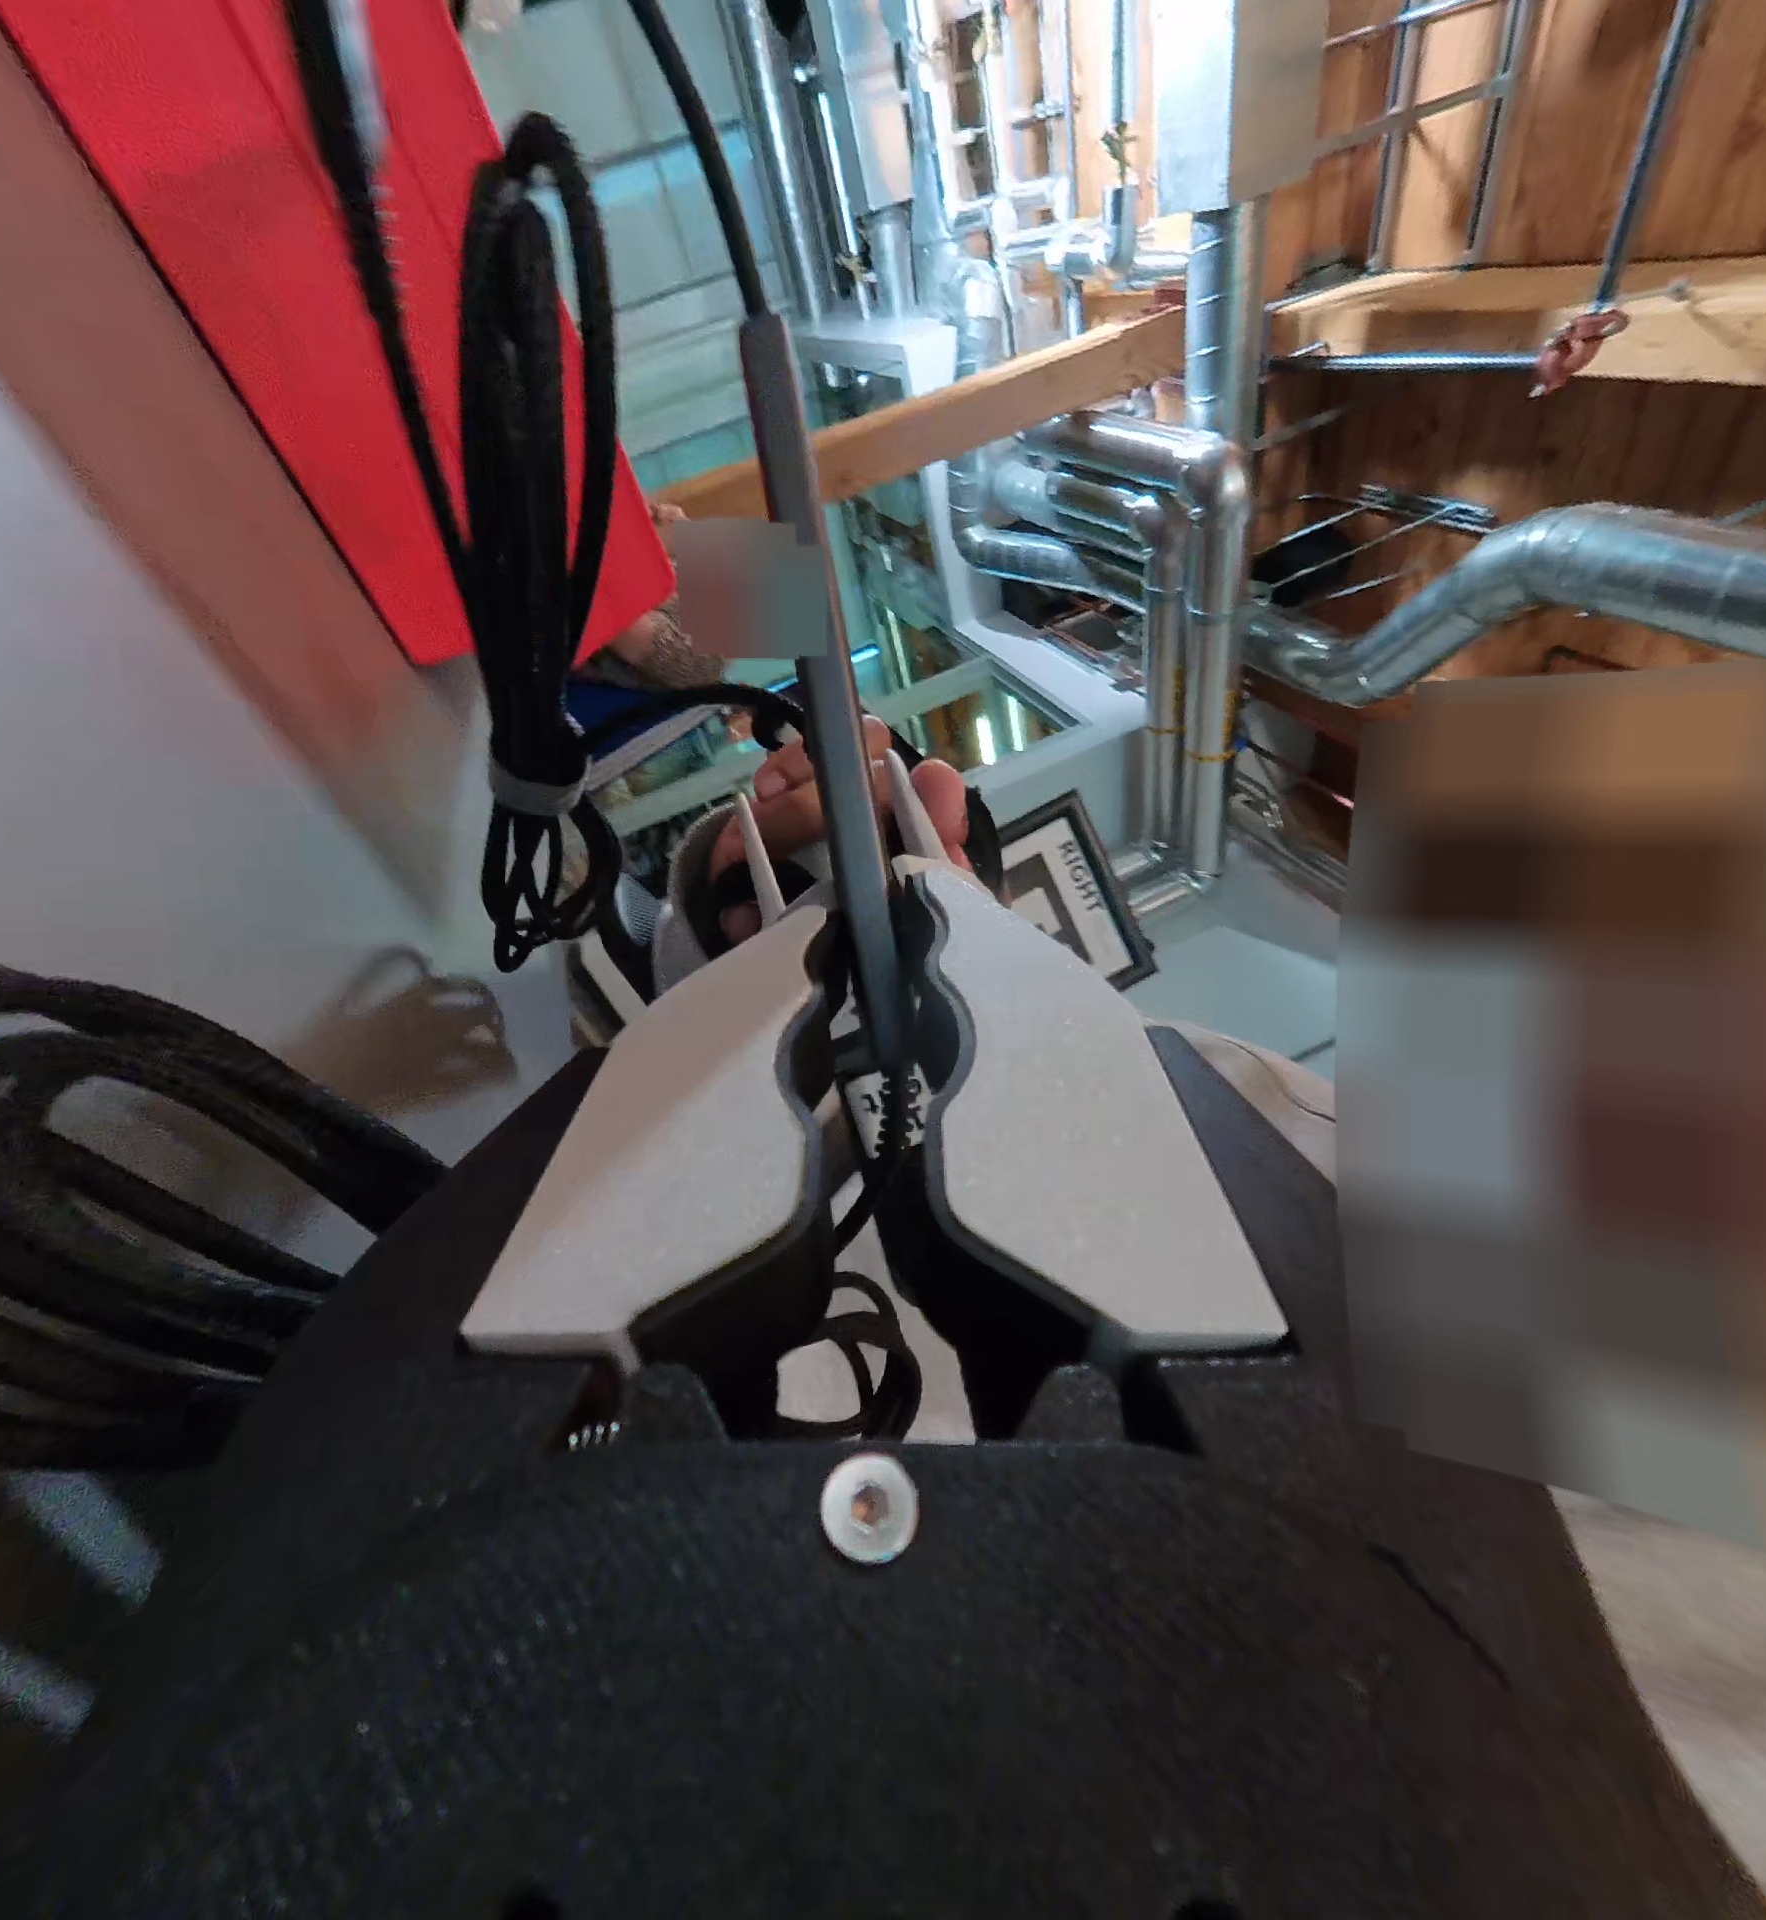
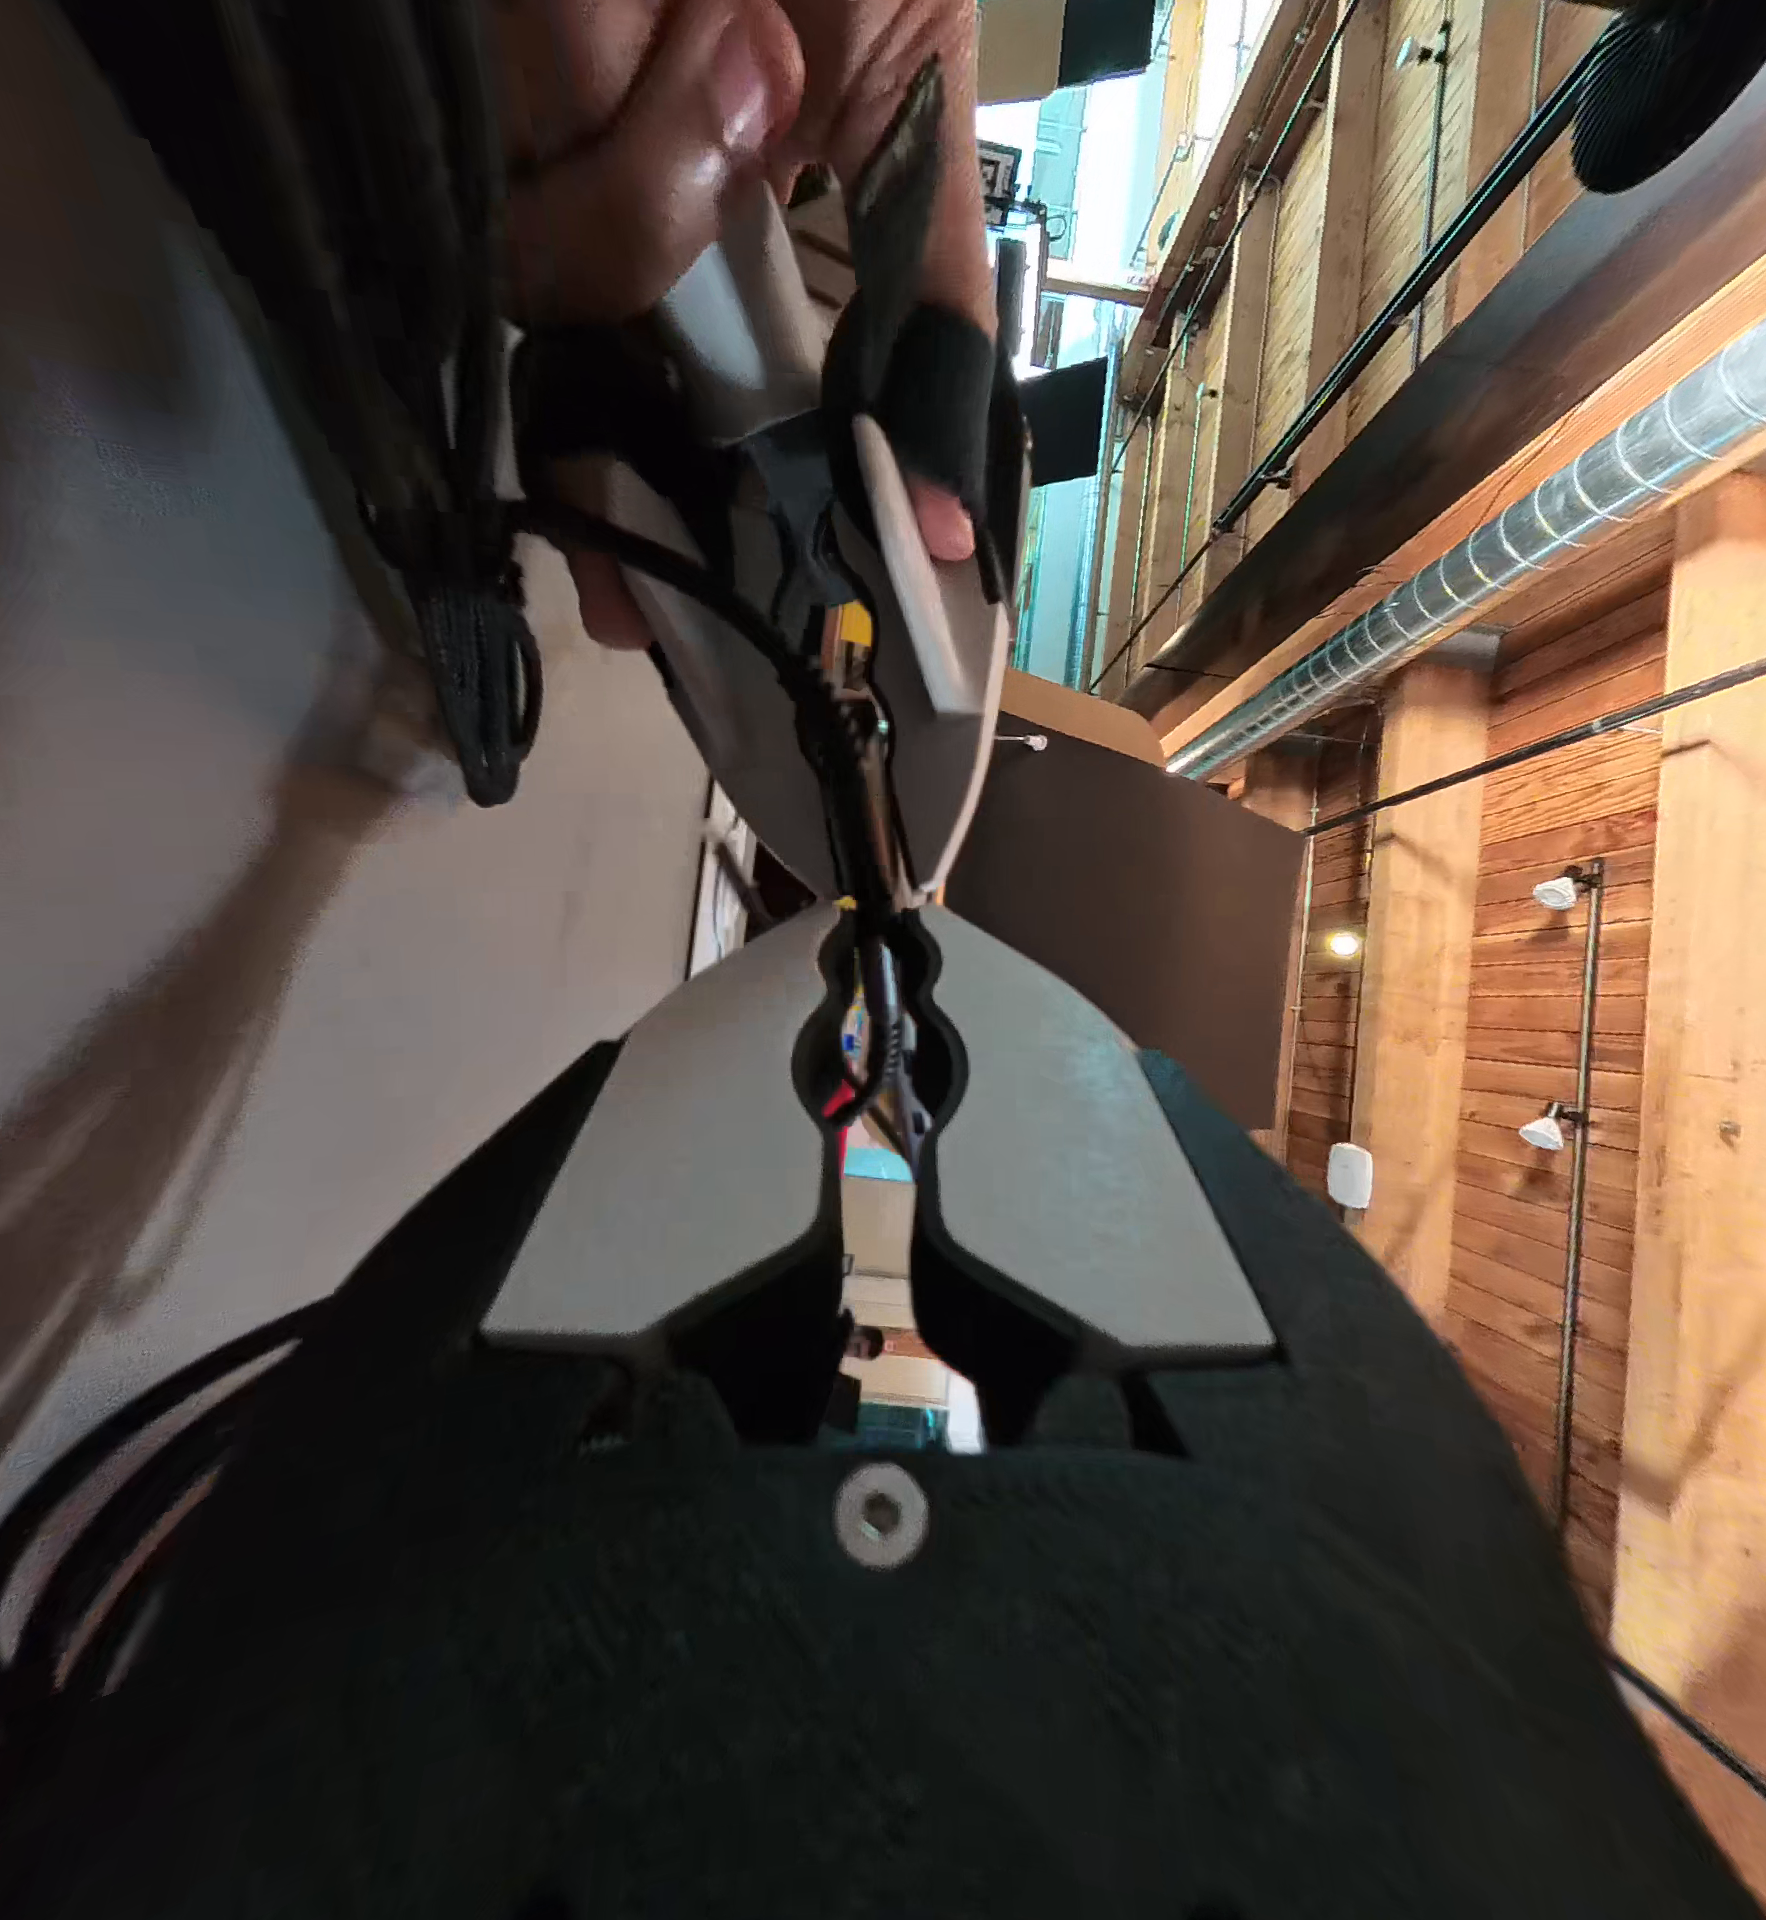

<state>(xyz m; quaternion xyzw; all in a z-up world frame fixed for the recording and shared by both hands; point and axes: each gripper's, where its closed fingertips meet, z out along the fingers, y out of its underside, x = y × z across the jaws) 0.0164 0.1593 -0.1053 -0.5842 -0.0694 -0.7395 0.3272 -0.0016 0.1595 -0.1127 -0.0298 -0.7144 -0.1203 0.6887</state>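
My left gripper [image 1: 884,894] is shut on a slim dark grey plug sleeve [image 1: 806,582]. A thin black cable [image 1: 692,135] runs up from the sleeve. A bundle of black braided cable [image 1: 536,520], tied with a grey strap [image 1: 536,790], hangs to its left. My right gripper [image 2: 874,920] is shut on the black cable [image 2: 858,821]. It meets the left gripper's grey fingers [image 2: 920,582] tip to tip. A hand [image 2: 671,125] holds the left gripper. The bundle also shows in the right wrist view [image 2: 474,665]. In the left wrist view, the right gripper's white fingertips [image 1: 759,852] and a hand [image 1: 796,790] sit just beyond my jaws.
A red panel [image 1: 235,260] and a pale surface lie to the left, with more coiled black cable [image 1: 79,1195] at the lower left. Silver pipes [image 1: 1201,582] and a wooden beam [image 1: 1014,405] fill the right. The right wrist view shows a wooden wall [image 2: 1544,1039], a silver duct [image 2: 1481,582] and a dark panel [image 2: 1118,914]. Left and right tips are no more than a few centimetres apart.
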